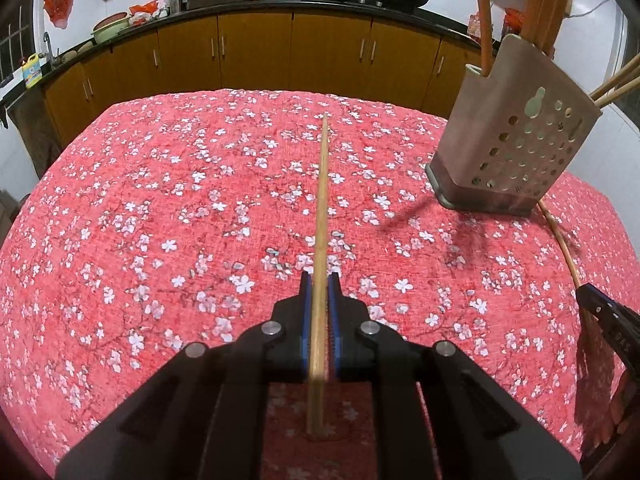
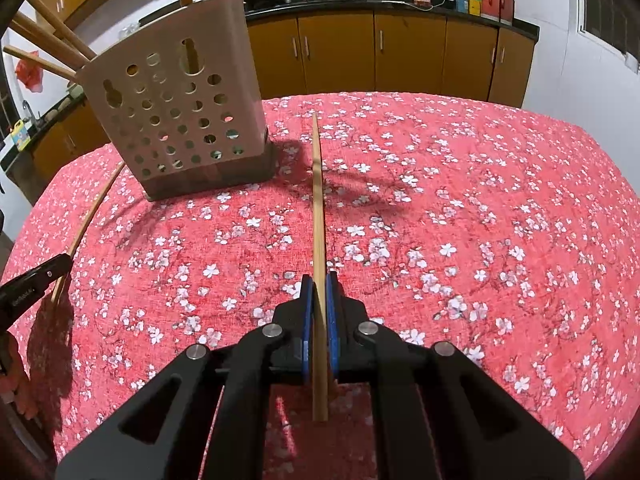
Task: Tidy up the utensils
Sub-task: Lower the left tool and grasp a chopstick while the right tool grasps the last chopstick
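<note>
Both wrist views angled down, close over table (image 1: 160,200); share utensil holder (image 1: 516,136), cabinets (image 1: 256,52)

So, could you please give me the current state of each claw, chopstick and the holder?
Left claw: shut on a chopstick.
Left chopstick: clamped, pointing ahead over the tablecloth.
Right claw: shut on a chopstick.
Right chopstick: clamped, pointing ahead.
Utensil holder: upright on the table, already holding chopsticks and orange-handled utensils.
</note>
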`<state>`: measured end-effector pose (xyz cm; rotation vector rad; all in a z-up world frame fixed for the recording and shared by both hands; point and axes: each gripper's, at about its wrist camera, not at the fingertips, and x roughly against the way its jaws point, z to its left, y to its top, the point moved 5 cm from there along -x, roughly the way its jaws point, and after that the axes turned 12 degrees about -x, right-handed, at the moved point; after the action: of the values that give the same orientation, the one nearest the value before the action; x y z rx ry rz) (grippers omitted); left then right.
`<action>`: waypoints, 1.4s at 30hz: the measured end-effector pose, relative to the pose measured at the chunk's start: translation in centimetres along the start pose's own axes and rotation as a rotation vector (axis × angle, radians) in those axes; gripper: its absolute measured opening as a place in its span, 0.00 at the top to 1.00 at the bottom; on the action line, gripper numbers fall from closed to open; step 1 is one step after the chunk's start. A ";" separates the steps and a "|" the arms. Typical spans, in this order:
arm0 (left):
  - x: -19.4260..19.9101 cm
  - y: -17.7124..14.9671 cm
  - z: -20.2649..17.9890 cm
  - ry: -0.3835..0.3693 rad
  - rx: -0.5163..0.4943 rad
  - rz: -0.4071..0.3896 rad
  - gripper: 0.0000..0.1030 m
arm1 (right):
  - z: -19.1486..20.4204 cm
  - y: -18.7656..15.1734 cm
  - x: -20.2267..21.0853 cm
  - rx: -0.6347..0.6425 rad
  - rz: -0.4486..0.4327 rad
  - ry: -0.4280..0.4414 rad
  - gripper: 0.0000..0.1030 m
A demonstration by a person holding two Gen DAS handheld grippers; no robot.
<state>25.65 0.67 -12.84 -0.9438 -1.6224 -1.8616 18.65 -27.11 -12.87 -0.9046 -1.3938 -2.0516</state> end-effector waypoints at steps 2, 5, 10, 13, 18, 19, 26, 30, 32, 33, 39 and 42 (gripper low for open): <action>0.1 -0.1 0.0 -0.005 0.005 -0.001 0.90 | 0.0 0.0 0.0 0.000 0.000 0.000 0.92; 0.4 -0.2 0.2 -0.014 0.014 -0.004 0.90 | -0.1 0.0 0.0 0.001 0.000 0.000 0.92; 0.7 -0.4 0.3 -0.018 0.019 -0.005 0.90 | -0.1 0.0 0.0 0.001 0.000 0.000 0.92; 0.8 -0.4 0.4 -0.018 0.019 -0.005 0.90 | -0.1 0.0 0.0 0.001 0.000 0.000 0.92; 0.8 -0.4 0.4 -0.016 0.018 -0.004 0.90 | -0.1 0.0 0.0 0.001 0.001 0.000 0.92; 0.8 -0.4 0.4 -0.016 0.017 -0.004 0.90 | 0.0 0.0 0.0 0.001 0.001 0.000 0.92; 1.2 -0.8 -0.5 0.007 -0.042 0.006 0.90 | -0.2 -0.2 0.2 0.000 0.003 0.006 0.92; 1.3 -0.9 -0.7 0.013 -0.046 0.007 0.90 | -0.2 -0.2 0.2 0.003 0.002 0.002 0.92; 1.2 -0.8 -0.8 0.021 -0.054 0.010 0.90 | -0.2 -0.2 0.2 0.002 0.002 0.003 0.92; 1.2 -0.8 -0.9 0.026 -0.058 0.011 0.90 | -0.2 -0.3 0.3 0.002 0.002 0.002 0.92; 0.6 -0.5 -1.4 0.053 -0.080 0.018 0.89 | -0.2 -0.3 0.4 0.002 0.002 0.002 0.92; 0.3 -0.4 -1.4 0.052 -0.081 0.018 0.90 | 0.0 -0.3 0.4 0.001 0.002 0.003 0.92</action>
<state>24.91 -0.61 -12.96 -0.9326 -1.5132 -1.9361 18.15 -27.04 -12.78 -0.9024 -1.3915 -2.0501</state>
